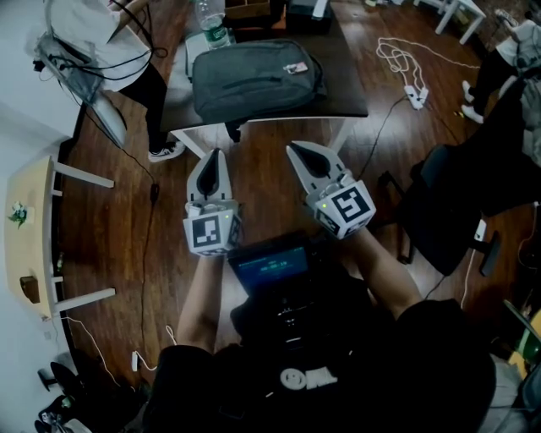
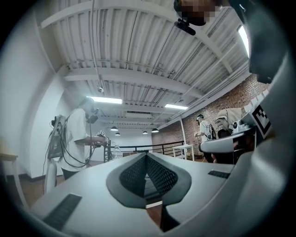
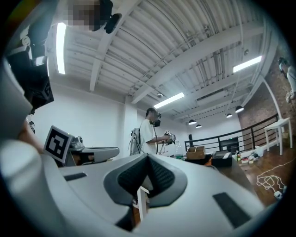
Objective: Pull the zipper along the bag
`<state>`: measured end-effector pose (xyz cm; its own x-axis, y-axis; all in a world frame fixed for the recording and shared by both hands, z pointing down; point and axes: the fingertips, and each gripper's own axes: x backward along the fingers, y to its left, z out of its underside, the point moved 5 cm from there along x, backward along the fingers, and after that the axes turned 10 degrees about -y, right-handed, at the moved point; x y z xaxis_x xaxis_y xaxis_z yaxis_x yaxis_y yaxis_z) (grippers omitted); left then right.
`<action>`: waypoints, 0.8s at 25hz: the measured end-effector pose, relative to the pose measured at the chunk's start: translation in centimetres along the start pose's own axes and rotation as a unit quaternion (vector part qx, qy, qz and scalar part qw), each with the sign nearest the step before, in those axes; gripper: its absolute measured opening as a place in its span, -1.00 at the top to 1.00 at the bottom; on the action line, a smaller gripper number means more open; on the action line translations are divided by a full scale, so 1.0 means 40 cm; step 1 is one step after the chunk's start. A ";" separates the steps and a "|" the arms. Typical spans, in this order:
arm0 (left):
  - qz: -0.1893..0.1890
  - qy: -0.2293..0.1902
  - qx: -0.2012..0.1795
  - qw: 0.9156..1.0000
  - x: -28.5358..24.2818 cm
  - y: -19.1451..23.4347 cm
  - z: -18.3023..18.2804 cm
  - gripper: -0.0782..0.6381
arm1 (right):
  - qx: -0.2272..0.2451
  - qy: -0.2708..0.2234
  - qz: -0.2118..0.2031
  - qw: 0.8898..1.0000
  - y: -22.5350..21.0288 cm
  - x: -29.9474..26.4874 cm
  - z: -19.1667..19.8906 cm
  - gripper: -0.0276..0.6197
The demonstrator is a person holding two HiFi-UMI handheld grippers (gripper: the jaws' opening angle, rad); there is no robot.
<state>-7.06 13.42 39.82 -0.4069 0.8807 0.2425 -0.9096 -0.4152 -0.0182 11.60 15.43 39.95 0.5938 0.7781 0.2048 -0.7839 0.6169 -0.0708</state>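
We log left gripper [image 1: 215,155] fingers together, empty. Bag [image 1: 254,80] lies flat on the table [image 1: 347,89], well ahead. Right gripper [image 1: 293,150] fingers also together, empty. Zipper unreadable, so this fits pre-reach or pulled-back. Any pull wants fabric pinned and a straight drag. Bottle [image 1: 211,19] sits behind the bag, chair [image 1: 456,199] right; nothing blocks.

The bag [image 1: 254,80] lies on the table [image 1: 351,89] ahead, a bottle [image 1: 213,21] behind it, and my left gripper [image 1: 216,156] and right gripper [image 1: 292,150] are side by side before the table.
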 end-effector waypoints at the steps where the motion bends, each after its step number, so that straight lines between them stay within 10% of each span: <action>1: 0.000 0.000 0.002 1.000 0.000 0.004 -0.001 0.78 | 0.002 0.000 -0.002 1.000 0.002 -0.004 0.002 0.90; 20: 0.004 0.015 -0.010 1.000 -0.003 -0.004 -0.009 0.78 | -0.005 0.019 -0.011 1.000 0.002 -0.018 0.007 0.90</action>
